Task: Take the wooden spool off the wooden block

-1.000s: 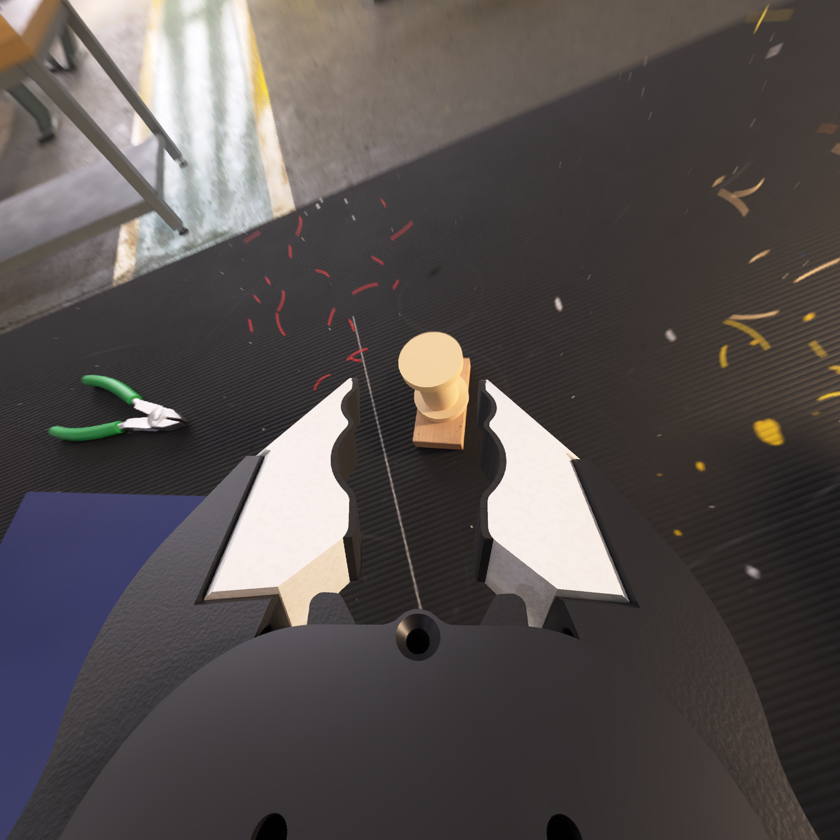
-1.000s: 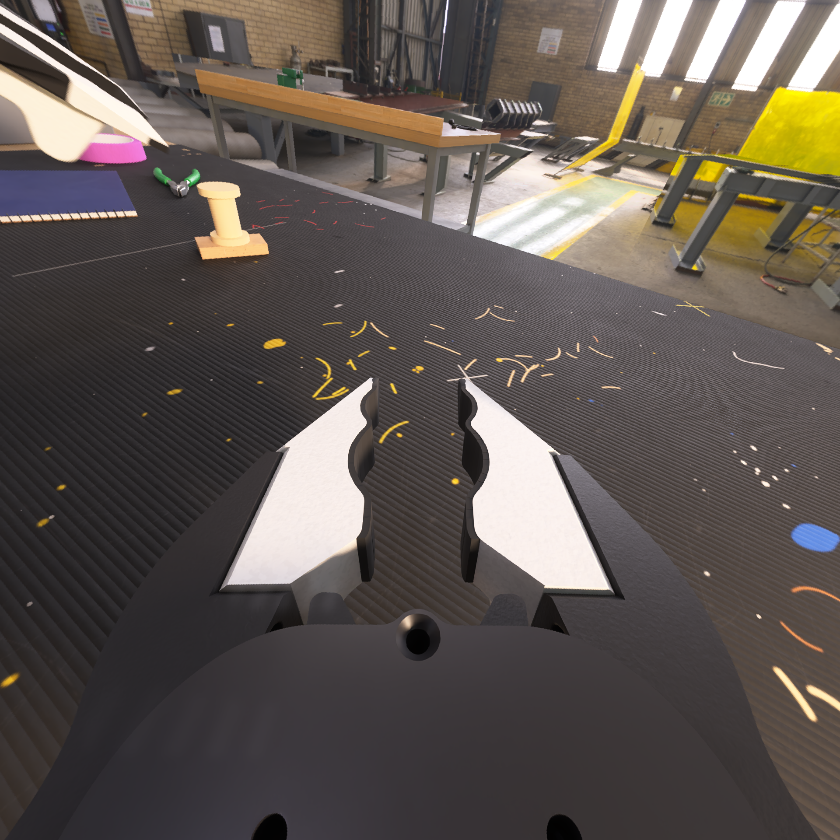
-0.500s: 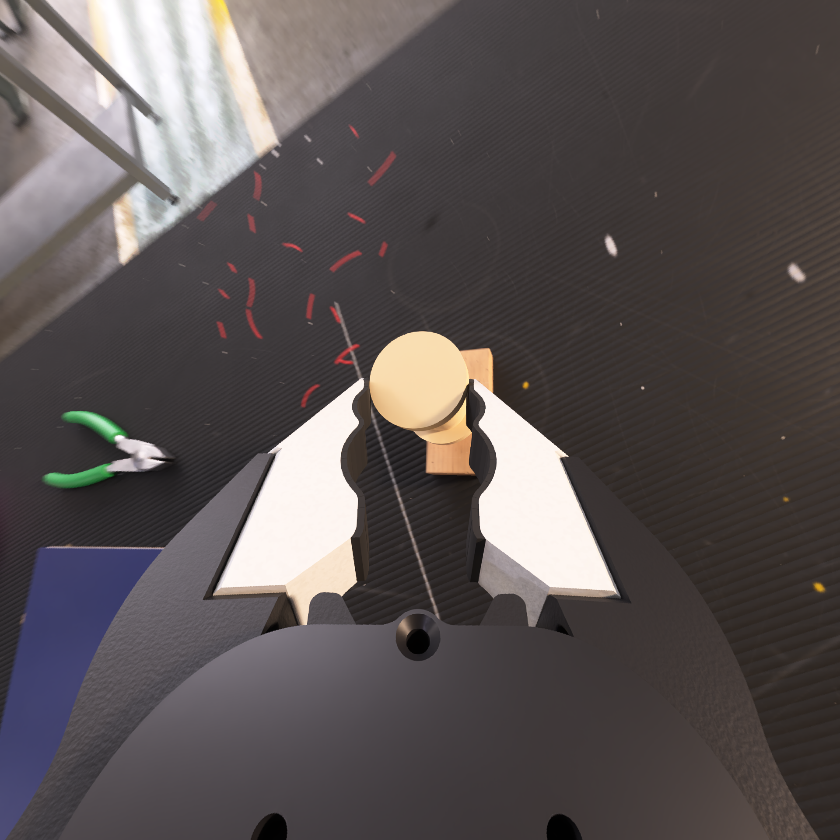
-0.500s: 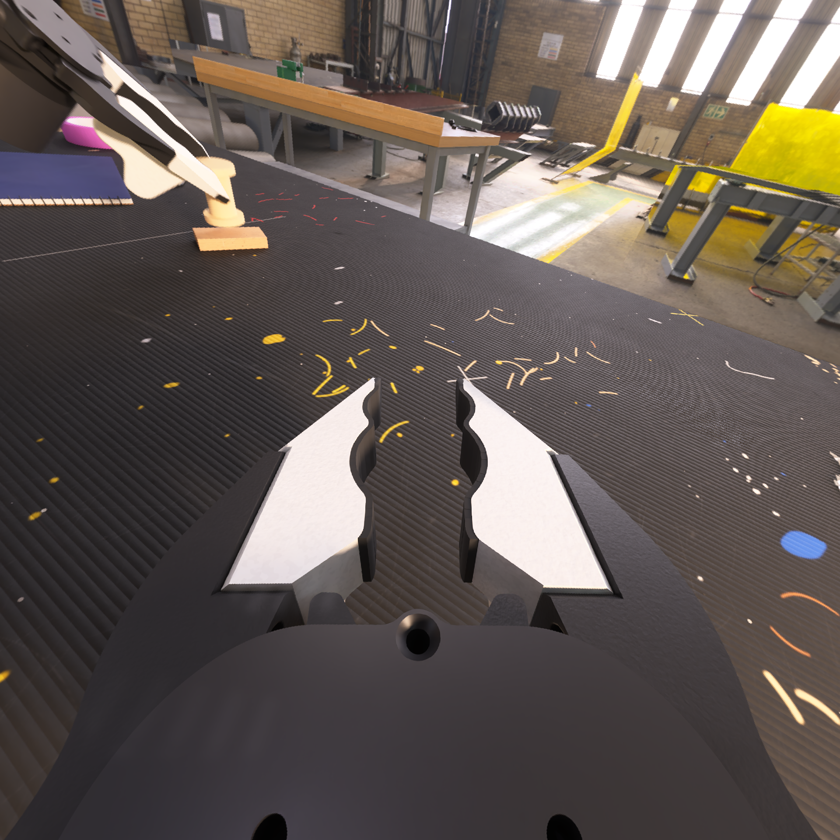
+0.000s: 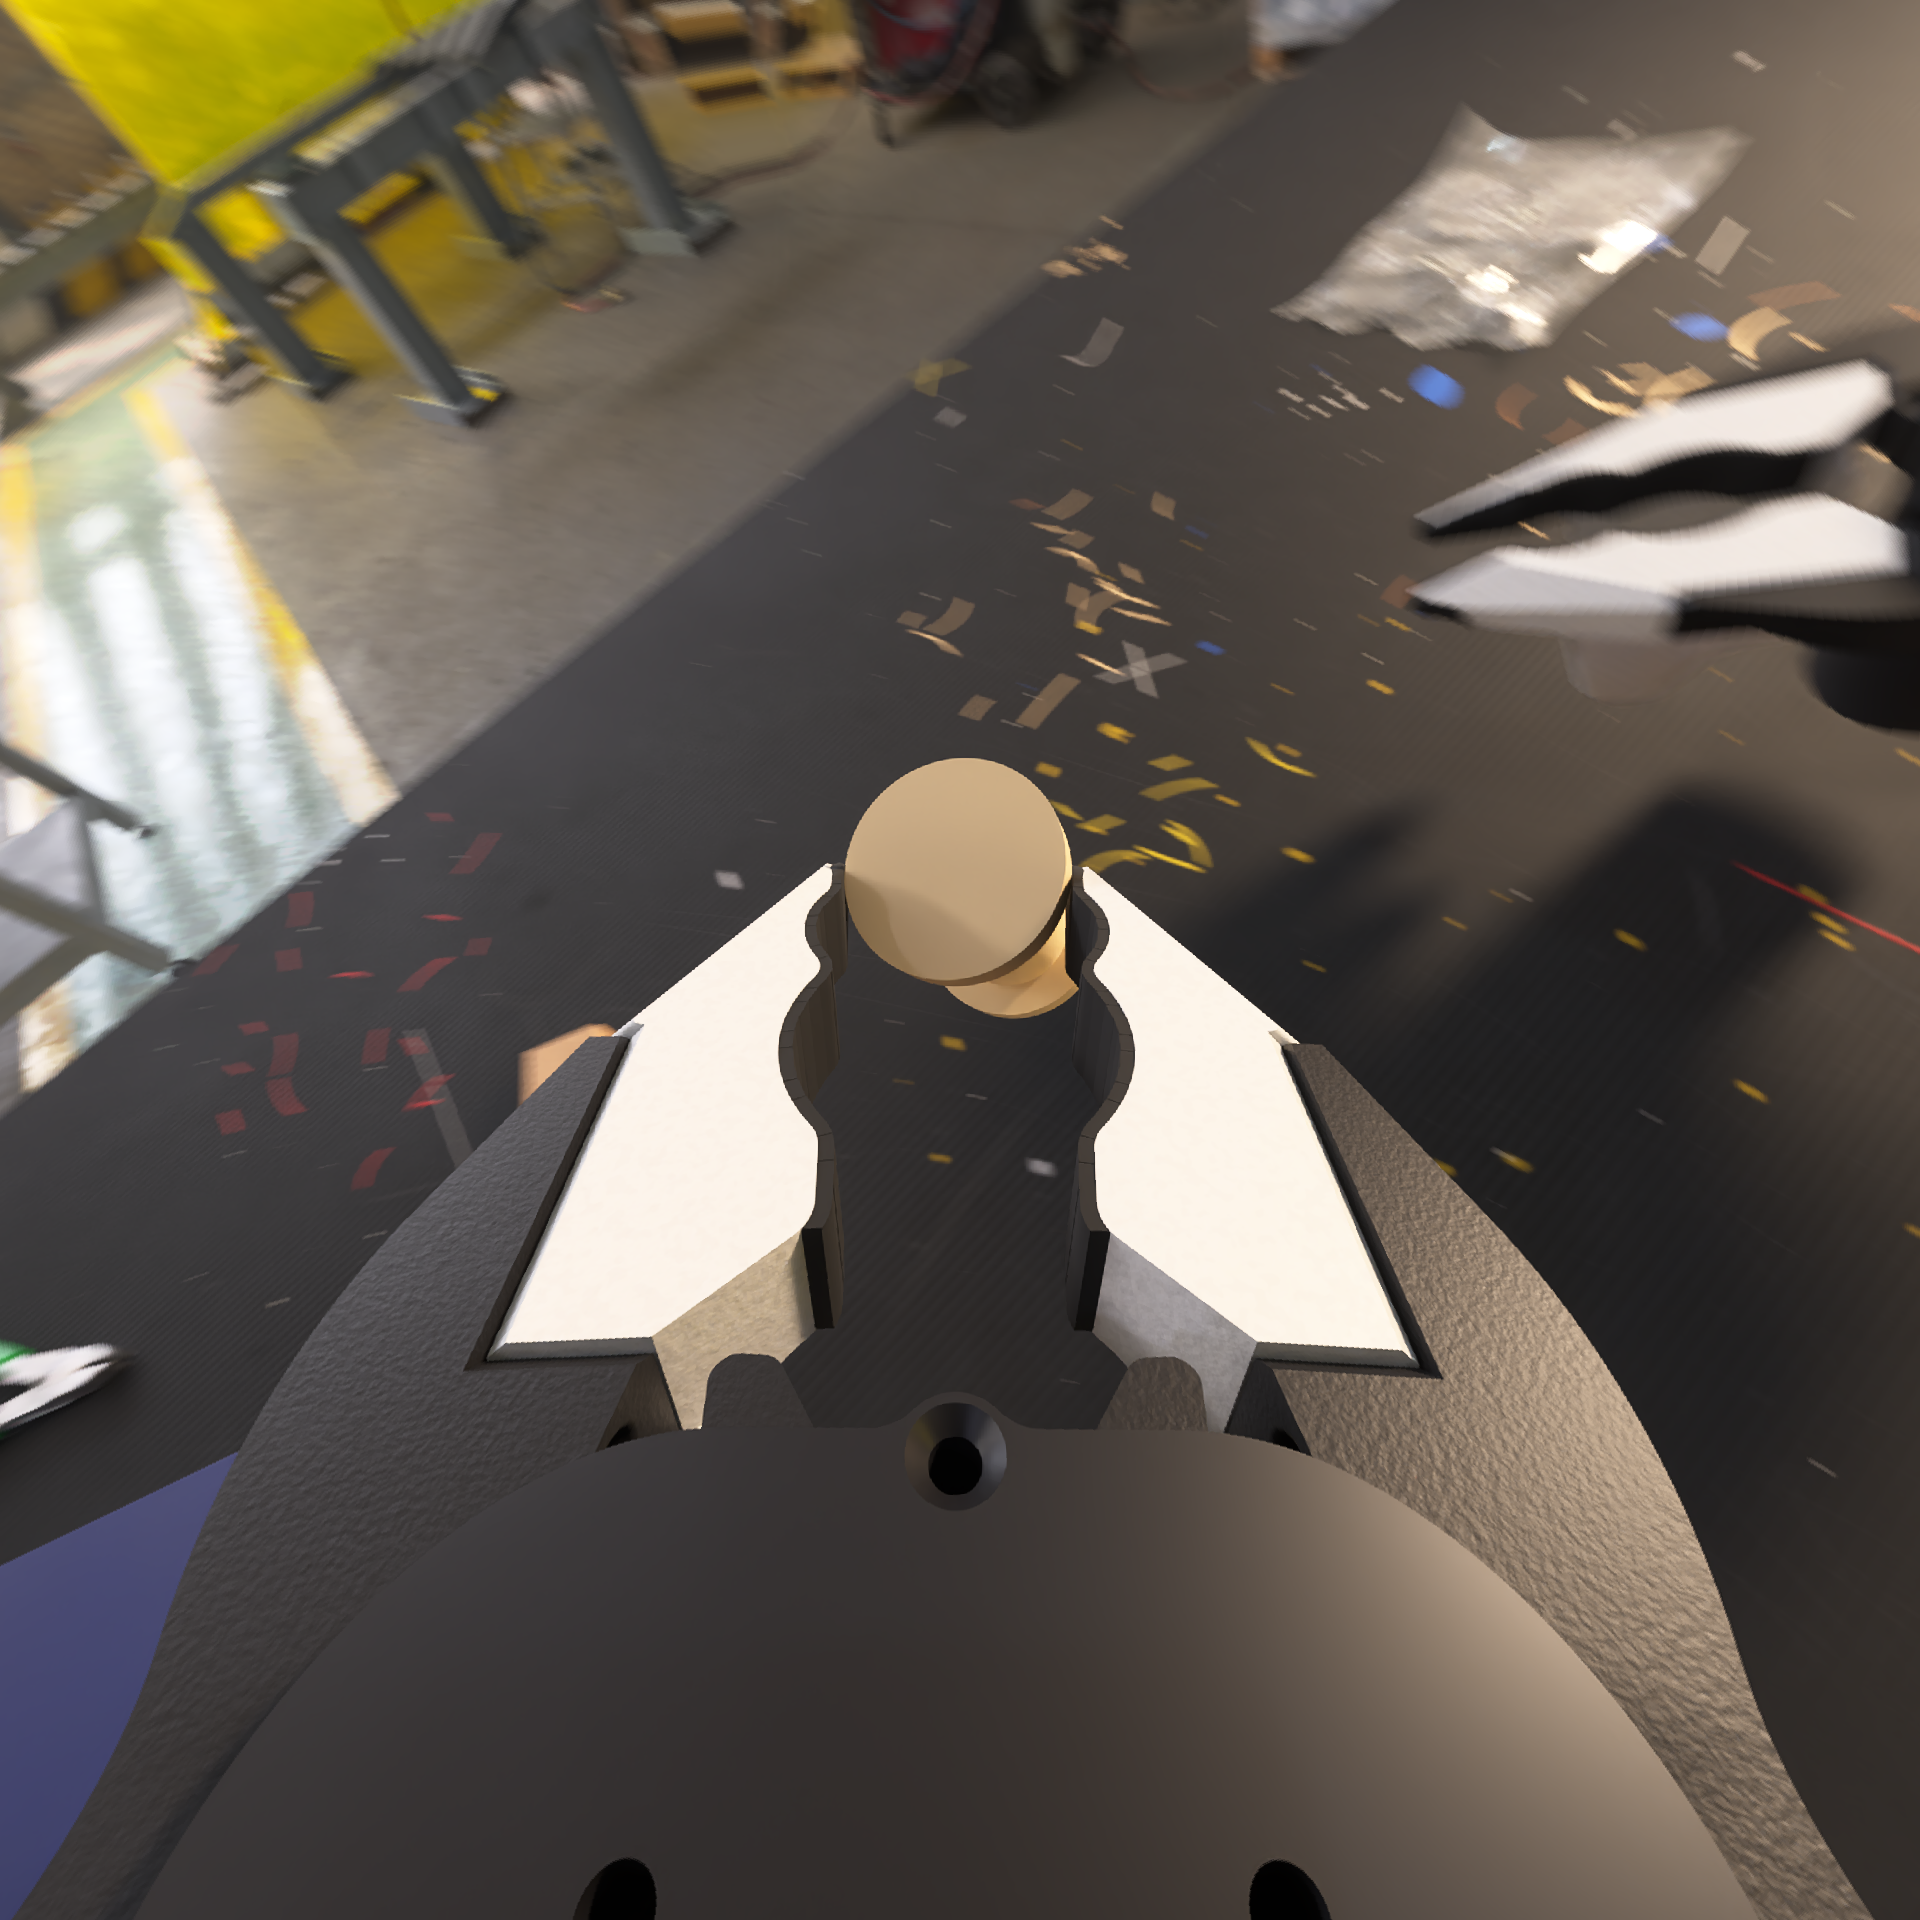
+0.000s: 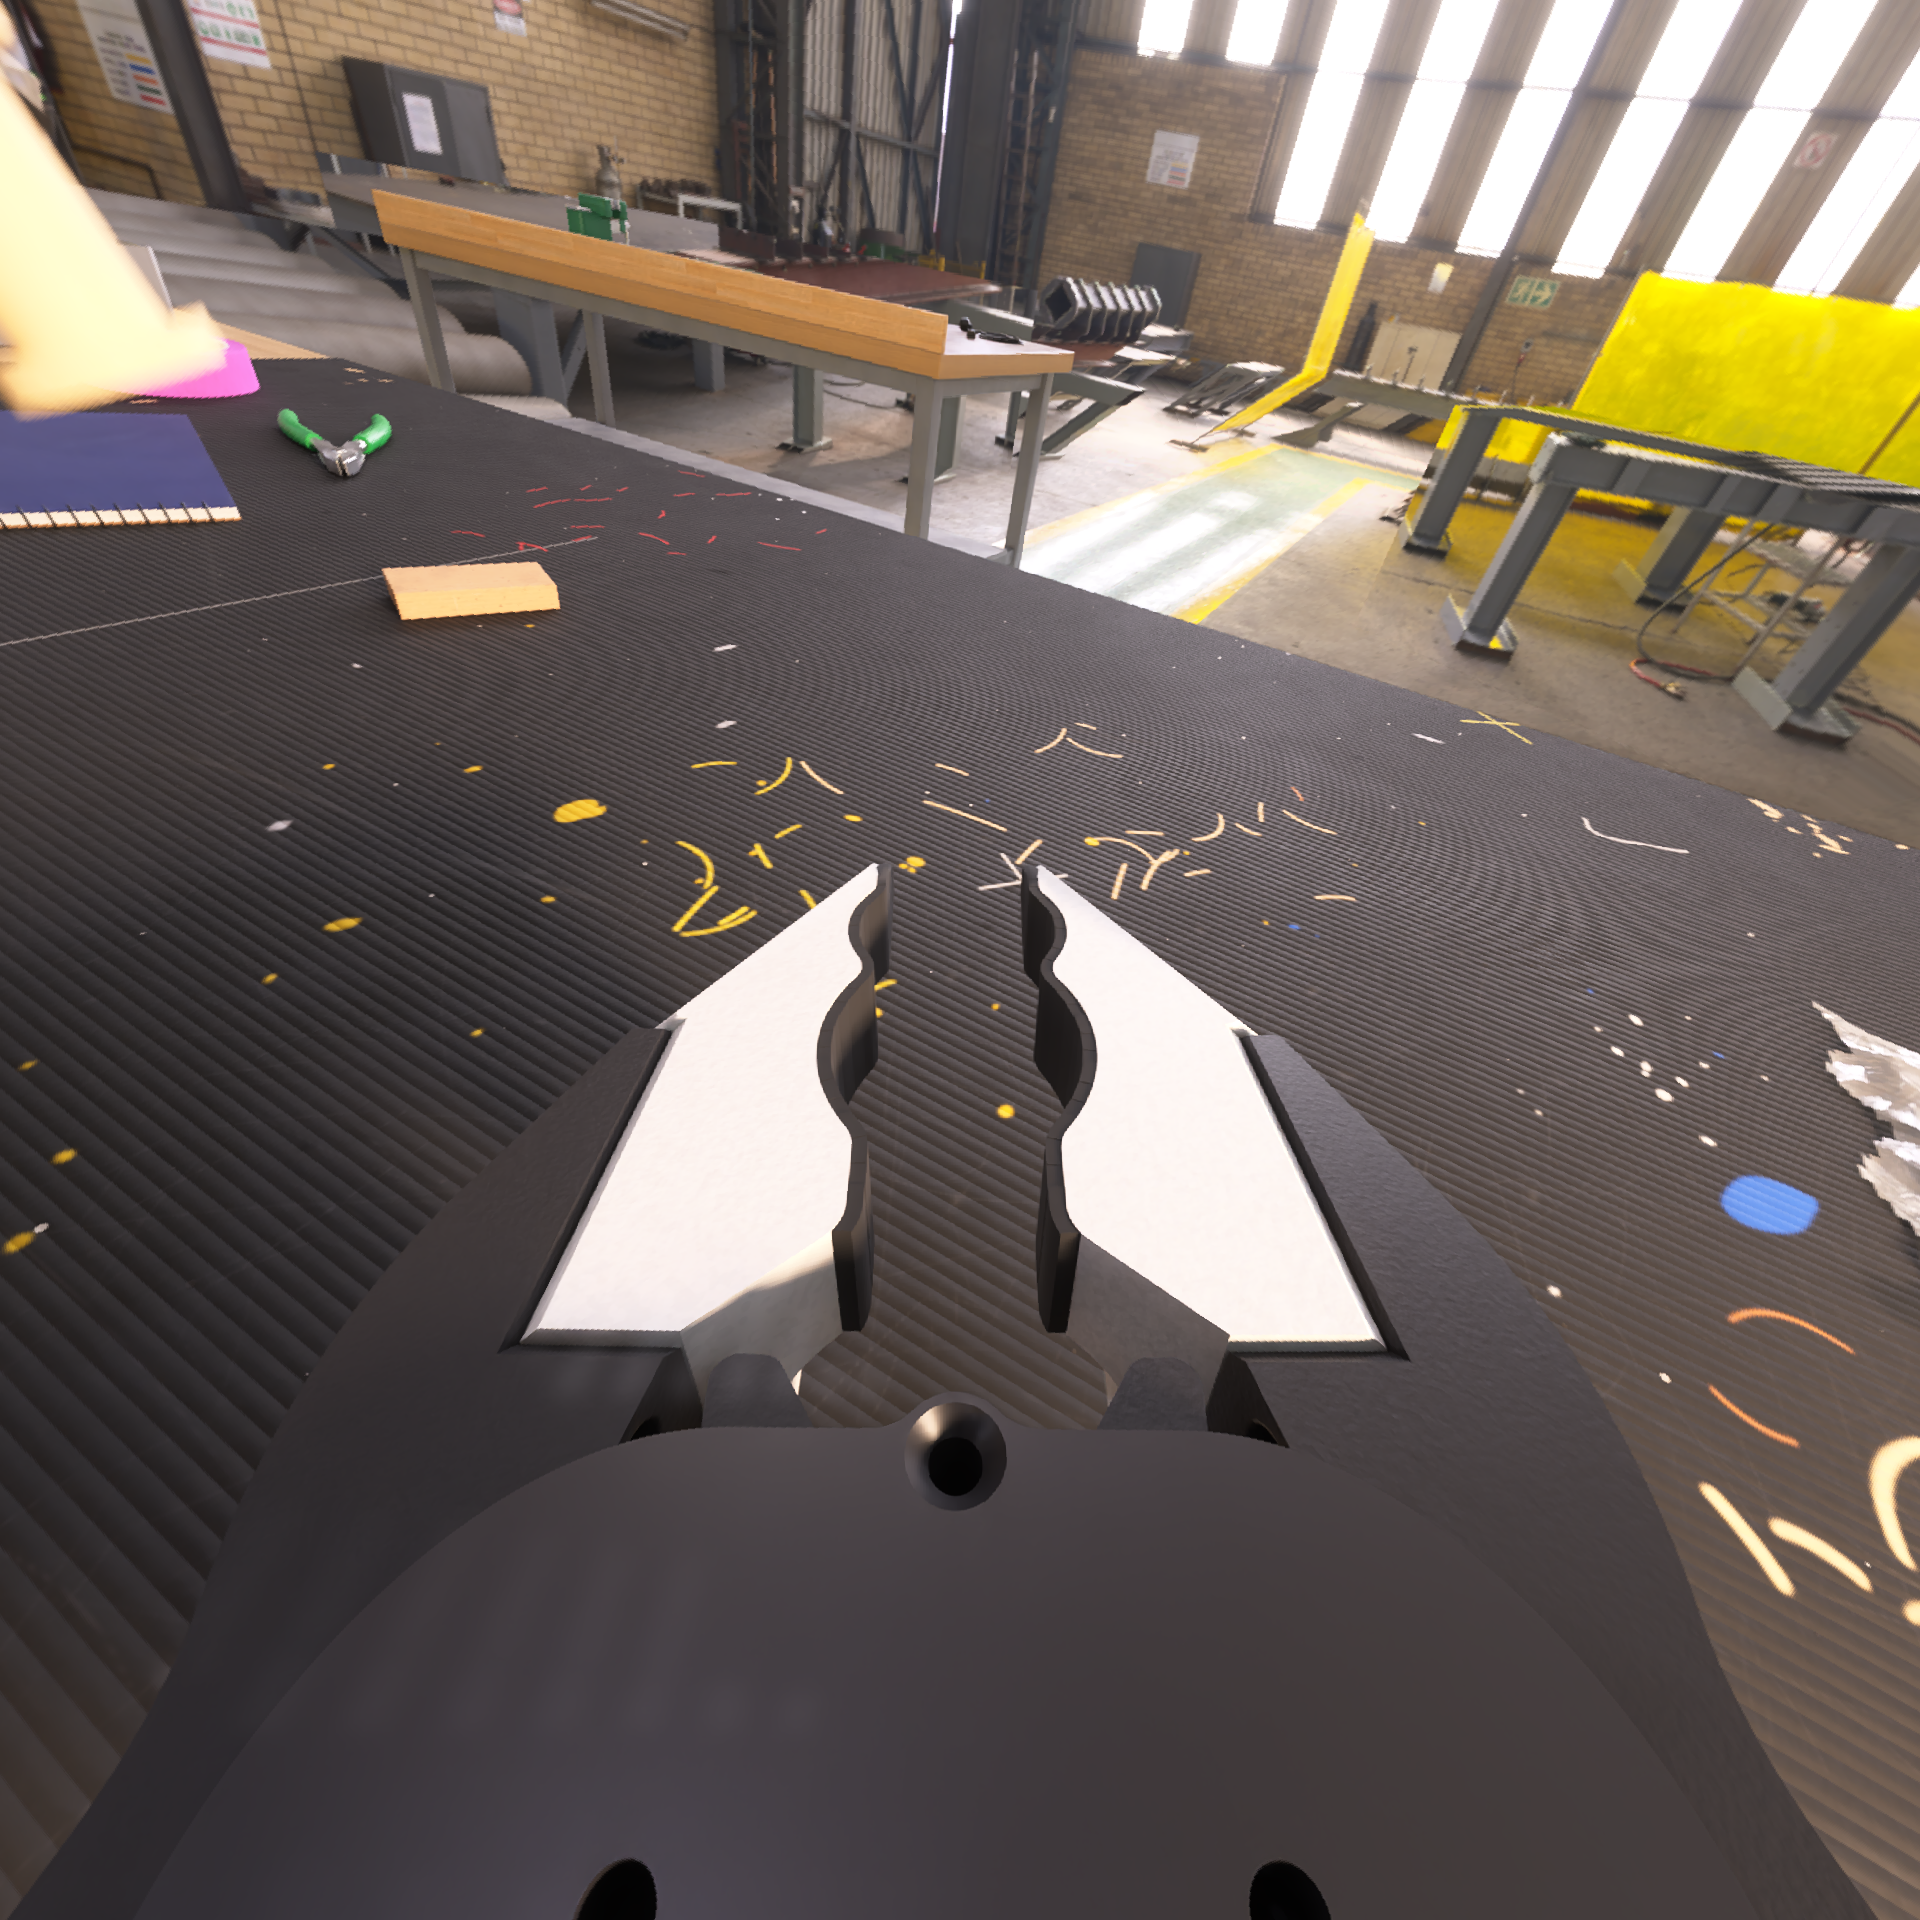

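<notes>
I hold the wooden spool (image 5: 956,883) clamped between my left gripper (image 5: 956,914) tips, lifted clear; the wooden block (image 6: 470,590) lies bare on the mat (image 6: 312,935) at ten o'clock. My right gripper (image 6: 956,894) idles narrowly parted, empty. Only setting down remains.

The left wrist view looks down steeply along its own left gripper (image 5: 956,883), raised above the black mat (image 5: 1558,1039), with the wooden block (image 5: 561,1055) low at its left, partly hidden by a finger. The right wrist view sits lower and nearly level, along the right gripper (image 6: 956,883), facing across the mat toward the workshop hall; the wooden block (image 6: 470,590) lies far off to its upper left. Both views share the mat, that block, the red shavings (image 5: 312,1049) (image 6: 665,520) beside it and the yellow shavings (image 5: 1143,810) (image 6: 727,883) farther from it.
</notes>
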